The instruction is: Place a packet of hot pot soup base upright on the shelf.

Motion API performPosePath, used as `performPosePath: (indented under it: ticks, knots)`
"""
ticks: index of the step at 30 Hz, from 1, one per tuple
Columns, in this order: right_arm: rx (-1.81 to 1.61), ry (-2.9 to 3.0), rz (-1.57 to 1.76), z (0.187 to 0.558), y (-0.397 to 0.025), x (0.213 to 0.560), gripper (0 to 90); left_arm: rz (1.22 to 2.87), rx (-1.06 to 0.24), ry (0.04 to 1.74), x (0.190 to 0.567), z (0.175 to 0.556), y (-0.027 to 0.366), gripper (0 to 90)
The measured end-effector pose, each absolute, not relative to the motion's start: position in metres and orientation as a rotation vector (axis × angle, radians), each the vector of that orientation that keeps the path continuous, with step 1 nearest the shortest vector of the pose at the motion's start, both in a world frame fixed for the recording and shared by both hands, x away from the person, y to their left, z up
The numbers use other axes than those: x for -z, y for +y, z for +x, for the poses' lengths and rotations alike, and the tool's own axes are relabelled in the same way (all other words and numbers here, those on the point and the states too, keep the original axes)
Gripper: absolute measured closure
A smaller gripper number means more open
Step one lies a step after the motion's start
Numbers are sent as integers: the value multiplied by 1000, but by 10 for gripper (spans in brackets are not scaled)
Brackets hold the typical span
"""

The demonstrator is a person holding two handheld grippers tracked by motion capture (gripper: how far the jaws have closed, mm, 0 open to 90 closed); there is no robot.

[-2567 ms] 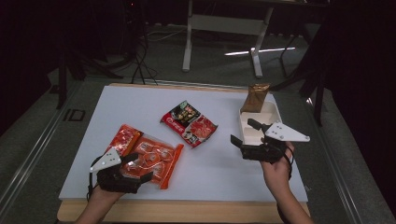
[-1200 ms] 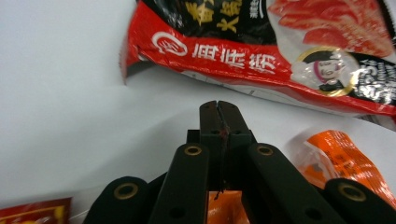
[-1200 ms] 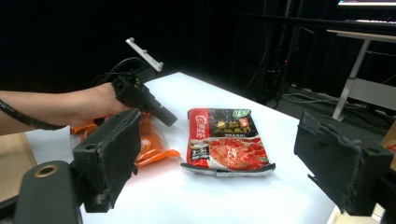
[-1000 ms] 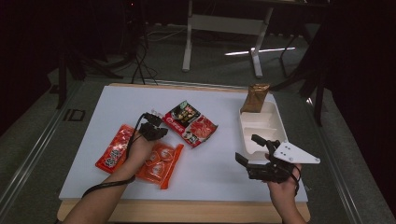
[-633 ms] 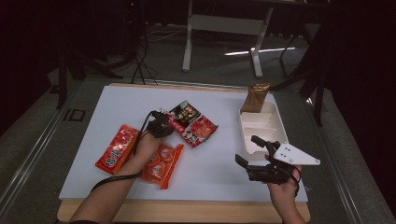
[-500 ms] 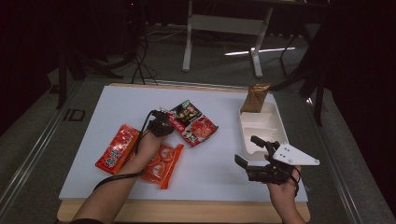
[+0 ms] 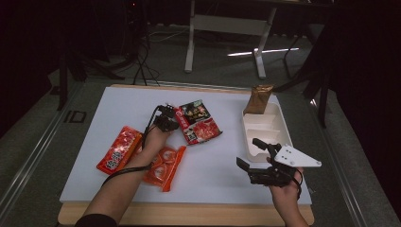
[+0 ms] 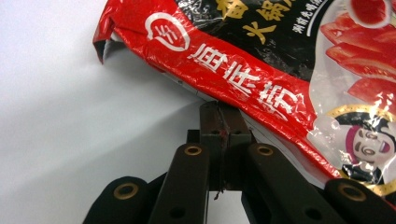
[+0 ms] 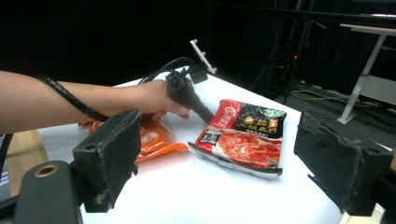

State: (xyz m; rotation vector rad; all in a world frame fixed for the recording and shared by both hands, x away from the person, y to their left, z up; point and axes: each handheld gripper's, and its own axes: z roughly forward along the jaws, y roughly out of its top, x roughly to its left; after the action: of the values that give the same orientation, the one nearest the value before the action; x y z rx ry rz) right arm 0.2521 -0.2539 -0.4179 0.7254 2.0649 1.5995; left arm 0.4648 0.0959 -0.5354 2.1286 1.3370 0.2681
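Nearest to me, my right gripper (image 7: 257, 161) hangs over the front right of the white desk (image 7: 94, 179), its fingers (image 9: 112, 149) spread wide with nothing between them. Just beyond it sits the white compartment tray (image 7: 279, 122), with a brown pouch (image 7: 259, 98) standing at its far end.

On my left, two orange snack packets (image 7: 163, 163) lie flat under my forearm. Past them my left gripper (image 7: 171, 124) meets the near left edge of the red-and-black hot pot soup base packet (image 7: 198, 122), which lies flat near the middle of the desk. In the left gripper view the fingers (image 8: 212, 140) stand pressed together at the packet's (image 8: 243, 84) rim, tips tucked just under it; whether they pinch any film I cannot tell.

I judge this packet soft and glossy, so slippery on flat faces. It looks plump in the middle, probably with a dense paste inside, and would sag if lifted by one end. The crimped seam along the edge is the stiffest, flattest part, and that is where I would take hold, well in from the corner, to keep the film from tearing or sliding out.
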Motion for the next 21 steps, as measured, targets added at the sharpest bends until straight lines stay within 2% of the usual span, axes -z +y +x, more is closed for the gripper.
performPosePath:
  ticks: [12,21]
  knots:
    - [-1589,2077,725,253,-253,420,147,2115,-251,1335,537,482,87,895]
    - [-1588,2082,727,254,-252,421,147,2124,-242,1300,538,482,74,896]
